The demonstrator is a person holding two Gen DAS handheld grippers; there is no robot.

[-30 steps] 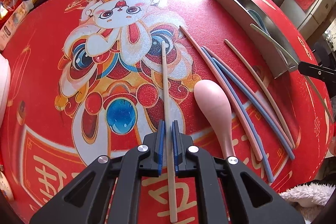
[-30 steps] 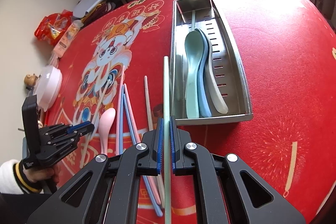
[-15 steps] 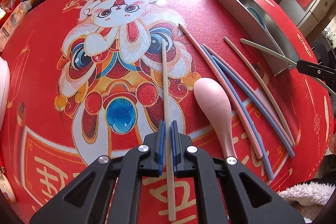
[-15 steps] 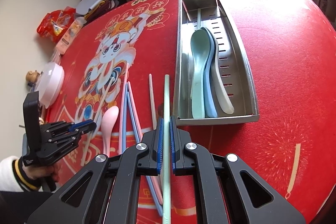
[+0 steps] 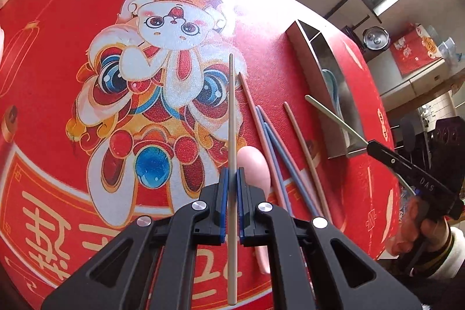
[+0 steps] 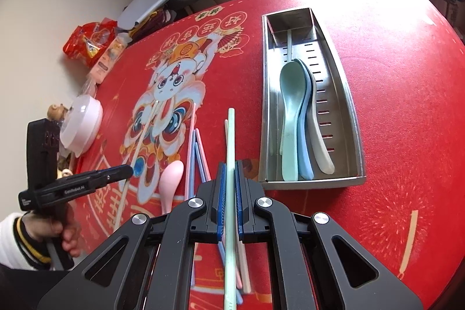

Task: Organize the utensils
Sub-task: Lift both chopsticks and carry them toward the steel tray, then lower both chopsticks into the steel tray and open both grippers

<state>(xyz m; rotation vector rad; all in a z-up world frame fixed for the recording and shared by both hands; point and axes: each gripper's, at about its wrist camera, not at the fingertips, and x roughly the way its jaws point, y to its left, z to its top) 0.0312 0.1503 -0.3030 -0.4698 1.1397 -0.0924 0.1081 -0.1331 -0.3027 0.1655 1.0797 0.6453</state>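
Between my right gripper's point(image 6: 229, 188) blue pads sits a pale green chopstick point(image 6: 230, 135), pinched near mid-length, tip pointing toward the steel utensil tray point(image 6: 353, 118) just to its right. My left gripper point(image 5: 232, 188) is likewise closed on a beige chopstick point(image 5: 231, 112), held lengthwise over the cartoon lion print on the bench point(image 6: 407, 77). Inside the tray lie three spoons: green spoon point(image 6: 289, 112), blue spoon point(image 6: 305, 135) and beige spoon point(image 6: 319, 141), with what looks like a green chopstick standing along the far compartment. Loose on the bench between the grippers: a pink spoon point(image 5: 254, 164), pink chopsticks point(image 5: 250, 95), blue chopsticks point(image 5: 273, 141) and another beige chopstick point(image 5: 299, 141). I judge the step to be carrying both sticks to the tray; the right one goes first, being nearest. Next move calls for swinging it over the tray's near wall, aligning it with the long axis, then spreading the fingers low so it doesn't bounce out. Against one second ago, the left gripper has lifted and tipped, the beige stick's far end now off the mat, and the right gripper has drawn back and risen, the tray sitting further ahead in its view.
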